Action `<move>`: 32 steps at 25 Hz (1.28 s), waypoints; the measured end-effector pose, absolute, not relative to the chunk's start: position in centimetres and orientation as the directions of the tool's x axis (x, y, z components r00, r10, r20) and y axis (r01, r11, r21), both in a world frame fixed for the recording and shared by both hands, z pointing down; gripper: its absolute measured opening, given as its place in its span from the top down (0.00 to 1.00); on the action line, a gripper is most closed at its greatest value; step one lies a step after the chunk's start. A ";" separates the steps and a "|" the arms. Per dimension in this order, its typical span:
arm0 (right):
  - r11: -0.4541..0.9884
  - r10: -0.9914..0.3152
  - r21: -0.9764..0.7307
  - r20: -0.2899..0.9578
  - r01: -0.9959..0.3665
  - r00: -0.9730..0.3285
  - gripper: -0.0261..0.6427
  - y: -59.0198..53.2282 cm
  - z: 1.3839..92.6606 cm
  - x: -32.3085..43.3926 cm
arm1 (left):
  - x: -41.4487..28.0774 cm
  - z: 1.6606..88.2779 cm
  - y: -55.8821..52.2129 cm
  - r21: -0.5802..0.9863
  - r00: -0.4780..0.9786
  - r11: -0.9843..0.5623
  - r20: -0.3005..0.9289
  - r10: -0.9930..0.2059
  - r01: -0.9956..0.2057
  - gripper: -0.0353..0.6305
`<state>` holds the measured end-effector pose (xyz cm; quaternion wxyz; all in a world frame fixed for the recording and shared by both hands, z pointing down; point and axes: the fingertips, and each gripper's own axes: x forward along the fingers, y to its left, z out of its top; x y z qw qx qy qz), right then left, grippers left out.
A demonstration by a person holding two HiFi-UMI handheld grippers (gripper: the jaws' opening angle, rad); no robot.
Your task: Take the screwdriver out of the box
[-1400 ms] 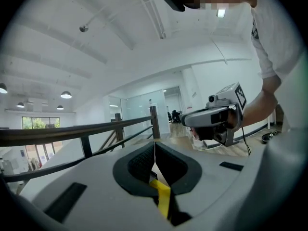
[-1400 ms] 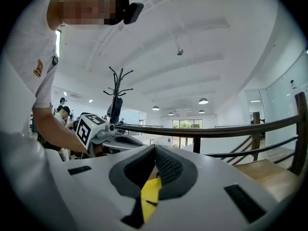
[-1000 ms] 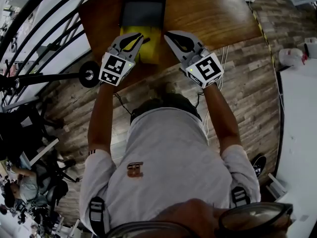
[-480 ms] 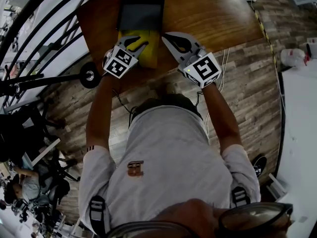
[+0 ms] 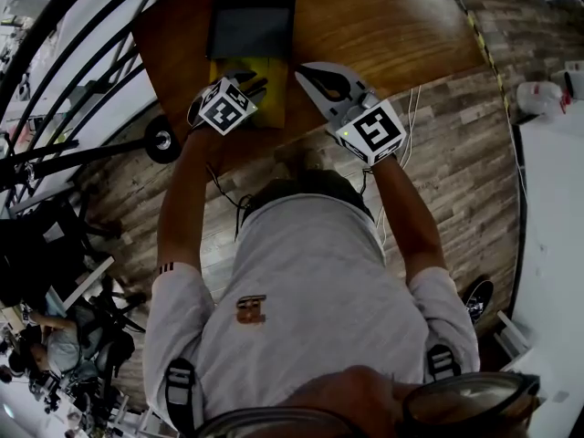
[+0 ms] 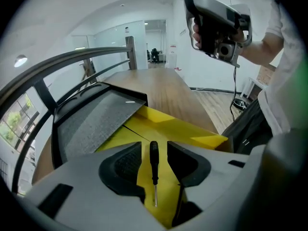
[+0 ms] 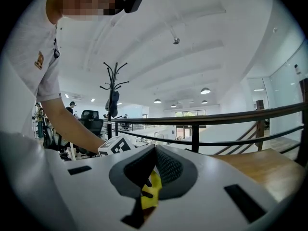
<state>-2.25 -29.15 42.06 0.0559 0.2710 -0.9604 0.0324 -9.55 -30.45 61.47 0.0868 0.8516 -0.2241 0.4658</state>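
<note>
Wooden bench [image 5: 383, 16], yellow box [image 5: 276, 108] open: the left gripper [image 5: 255, 85] has dipped in, fingers apart astride the screwdriver [image 6: 154, 170] lying inside, ready to pinch. Right gripper [image 7: 155, 150] hangs aside, fingers seemingly closed on nothing.

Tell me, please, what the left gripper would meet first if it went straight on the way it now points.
The left gripper would most likely meet the screwdriver, lying in line between its parted jaws on the yellow box floor; depth is unclear.
</note>
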 end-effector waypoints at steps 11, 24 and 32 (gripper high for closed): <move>0.839 -0.532 -0.045 0.135 -0.542 -0.836 0.91 -29.5 42.9 -0.8 | -9.5 63.9 -30.6 -0.031 0.404 -0.903 0.887 -0.222 -0.428 0.68; 0.833 -0.536 -0.070 0.143 -0.549 -0.832 0.91 -29.5 43.7 0.6 | -8.4 64.7 -30.6 0.029 0.397 -0.916 0.906 -0.145 -0.400 0.74; 0.837 -0.528 -0.073 0.156 -0.543 -0.835 0.91 -29.1 44.2 0.5 | -8.6 64.5 -30.4 0.092 0.428 -0.886 0.895 -0.126 -0.454 0.81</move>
